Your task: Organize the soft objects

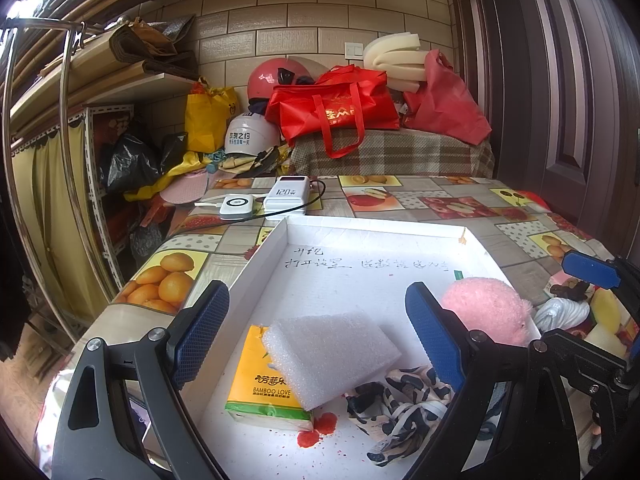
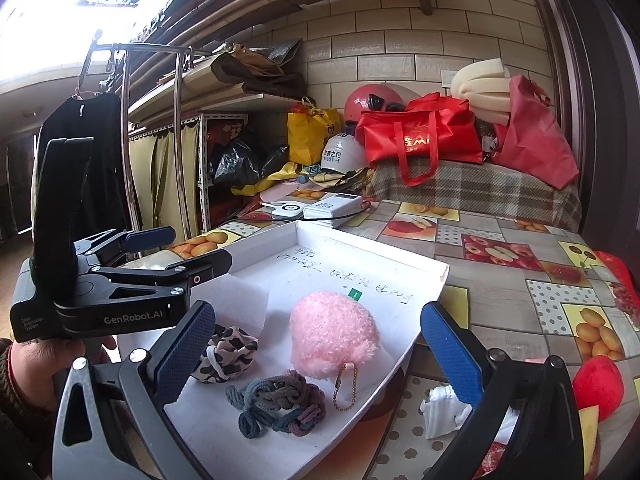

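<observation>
A shallow white tray (image 1: 372, 226) lies on the fruit-print tablecloth. In it are a white foam block (image 1: 332, 356) leaning on a yellow tissue pack (image 1: 260, 384), a leopard-print scrunchie (image 1: 400, 404), a pink plush ball (image 2: 332, 332) with a gold chain, and a knot of grey hair ties (image 2: 276, 404). My left gripper (image 1: 316, 336) hangs open over the foam block without touching it. My right gripper (image 2: 320, 348) is open too, its fingers well clear of the plush on both sides. A hand (image 2: 32, 364) holds the left gripper (image 2: 180, 248).
Right of the tray lie a crumpled white piece (image 2: 444, 408), a red apple-shaped toy (image 2: 598, 384) and other toy food (image 1: 560, 312). Two white power banks (image 1: 284, 196) with cables sit behind the tray. Bags, helmets and foam are piled at the back wall.
</observation>
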A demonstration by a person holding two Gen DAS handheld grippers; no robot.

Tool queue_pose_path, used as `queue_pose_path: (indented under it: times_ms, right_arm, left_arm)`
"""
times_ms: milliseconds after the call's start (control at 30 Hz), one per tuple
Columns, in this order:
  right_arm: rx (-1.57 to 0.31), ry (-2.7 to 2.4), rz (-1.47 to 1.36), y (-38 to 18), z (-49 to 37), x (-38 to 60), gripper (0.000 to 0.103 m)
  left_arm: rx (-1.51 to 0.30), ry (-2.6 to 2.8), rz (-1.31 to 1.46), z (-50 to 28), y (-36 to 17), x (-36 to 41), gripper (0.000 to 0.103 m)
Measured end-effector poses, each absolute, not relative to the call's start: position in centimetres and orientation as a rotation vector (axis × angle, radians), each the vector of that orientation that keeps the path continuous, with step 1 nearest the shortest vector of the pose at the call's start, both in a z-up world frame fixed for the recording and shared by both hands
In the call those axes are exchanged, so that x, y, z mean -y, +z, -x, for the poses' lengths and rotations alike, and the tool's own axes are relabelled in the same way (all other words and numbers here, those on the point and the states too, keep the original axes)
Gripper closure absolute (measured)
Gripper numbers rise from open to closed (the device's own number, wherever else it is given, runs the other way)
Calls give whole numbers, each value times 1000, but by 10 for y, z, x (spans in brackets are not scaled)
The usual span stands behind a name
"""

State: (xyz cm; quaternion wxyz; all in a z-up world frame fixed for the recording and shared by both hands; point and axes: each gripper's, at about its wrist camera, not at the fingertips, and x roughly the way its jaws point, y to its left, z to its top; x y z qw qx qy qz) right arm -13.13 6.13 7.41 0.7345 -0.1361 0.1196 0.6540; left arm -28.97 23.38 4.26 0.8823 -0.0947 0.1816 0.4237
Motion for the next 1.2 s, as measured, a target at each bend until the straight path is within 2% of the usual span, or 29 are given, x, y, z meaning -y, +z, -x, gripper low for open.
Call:
queue_pose_path:
  times_ms: [800, 1200]
  right_arm:
    - [-300, 1476, 333, 71, 130, -43, 0]
    - [-439, 1358, 252, 71, 76, -7, 0]
  left_arm:
    - [-377, 879, 199, 290, 42, -233, 12]
    - [-377, 878, 201, 291, 42, -232, 12]
